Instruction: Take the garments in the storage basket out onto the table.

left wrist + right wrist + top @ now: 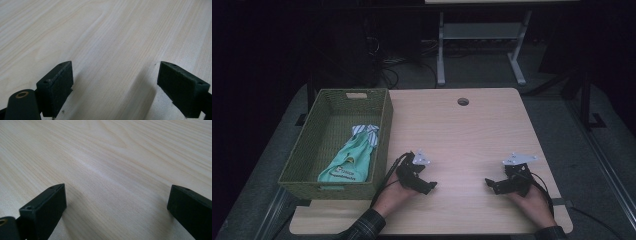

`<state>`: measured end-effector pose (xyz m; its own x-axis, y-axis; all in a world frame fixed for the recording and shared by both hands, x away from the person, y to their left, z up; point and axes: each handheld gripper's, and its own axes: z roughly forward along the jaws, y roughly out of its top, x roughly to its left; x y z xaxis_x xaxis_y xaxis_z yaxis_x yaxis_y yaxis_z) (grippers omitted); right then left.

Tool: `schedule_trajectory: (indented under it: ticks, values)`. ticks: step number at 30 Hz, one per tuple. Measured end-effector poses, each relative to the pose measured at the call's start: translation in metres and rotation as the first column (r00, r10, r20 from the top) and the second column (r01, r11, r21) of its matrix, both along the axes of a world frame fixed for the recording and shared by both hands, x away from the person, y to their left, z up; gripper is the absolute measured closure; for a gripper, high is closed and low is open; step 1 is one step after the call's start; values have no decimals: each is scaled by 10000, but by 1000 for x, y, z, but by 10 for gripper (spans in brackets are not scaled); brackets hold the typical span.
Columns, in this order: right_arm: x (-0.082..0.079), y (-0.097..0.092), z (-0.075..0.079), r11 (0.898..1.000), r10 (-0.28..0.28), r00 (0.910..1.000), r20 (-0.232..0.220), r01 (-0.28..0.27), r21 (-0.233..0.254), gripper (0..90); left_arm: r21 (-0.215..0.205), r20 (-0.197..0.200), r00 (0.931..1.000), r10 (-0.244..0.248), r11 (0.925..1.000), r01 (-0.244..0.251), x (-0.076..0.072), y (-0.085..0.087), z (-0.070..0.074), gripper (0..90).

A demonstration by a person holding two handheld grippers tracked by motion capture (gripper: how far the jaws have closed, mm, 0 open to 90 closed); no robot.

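— Two hands sit at the near edge of the light wood-grain table (462, 130), right? What's in them?

— Yep. Each hand holds a black two-jaw gripper. The left gripper (430, 187) is near the middle-left, the right gripper (490, 185) near the middle-right. They're well apart & point in at each other.

— Are the jaws gripping anything?

— No. In the left gripper view, the left gripper (115, 85) has its jaws spread wide w/ just bare wood between. Same in the right gripper view: the right gripper (116, 207) has its jaws wide apart, nothing in them. Both sit low, close to the tabletop.

— OK. What's a bit farther back?

— A green woven basket w/ handle holes (382, 135) on the left side of the table, just beside the left gripper. Inside it lies a mint-green folded cloth w/ a striped collar (349, 160), at the near-right part of the basket. It's not touched by either gripper.

— And farther still?

— A small round hole (463, 101) in the tabletop near the far edge. Past the table, a grey metal frame on the floor (482, 45) in the dark.
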<state>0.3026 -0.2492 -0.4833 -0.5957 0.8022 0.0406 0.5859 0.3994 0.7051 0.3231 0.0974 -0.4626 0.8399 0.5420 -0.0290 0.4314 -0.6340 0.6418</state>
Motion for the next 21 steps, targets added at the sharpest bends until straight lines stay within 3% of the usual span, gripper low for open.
schedule_trajectory:
  ticks: [7,21]
  values:
    - [0,0,0,10000,-5,10000,-5,5,1,19,-61,70,9998,199,9998,-199,2,1,9,128]
    - [0,0,0,10000,13,10000,-10,-13,-19,19,-9,24,9999,-107,9999,107,4,2,19,130]
